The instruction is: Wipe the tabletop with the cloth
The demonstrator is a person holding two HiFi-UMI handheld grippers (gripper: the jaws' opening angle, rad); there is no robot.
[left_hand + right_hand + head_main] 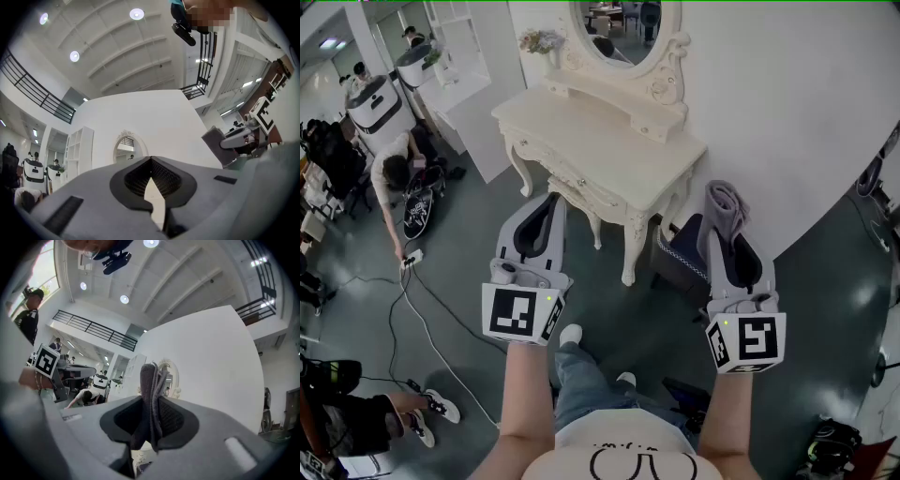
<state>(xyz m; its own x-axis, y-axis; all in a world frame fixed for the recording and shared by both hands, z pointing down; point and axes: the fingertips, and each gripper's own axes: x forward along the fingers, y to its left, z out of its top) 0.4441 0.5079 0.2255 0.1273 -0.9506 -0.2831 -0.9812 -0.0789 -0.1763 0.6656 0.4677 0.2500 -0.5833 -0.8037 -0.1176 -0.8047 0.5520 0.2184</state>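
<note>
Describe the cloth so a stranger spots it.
Find the cream dressing table against the white wall. Before its right end, the right tool grips a folded grey cloth that sticks up past the tips. The left tool beside it holds nothing.

No legible words, numbers or brands anywhere. Only black-and-white square marker patterns on the cubes of the left gripper (546, 208) and right gripper (733, 251). Small print on the white shirt (619, 450), too tiny to read.

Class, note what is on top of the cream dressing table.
An oval mirror and a small flower bunch stand at its back; the main surface looks bare. Drawer contents are hidden.
</note>
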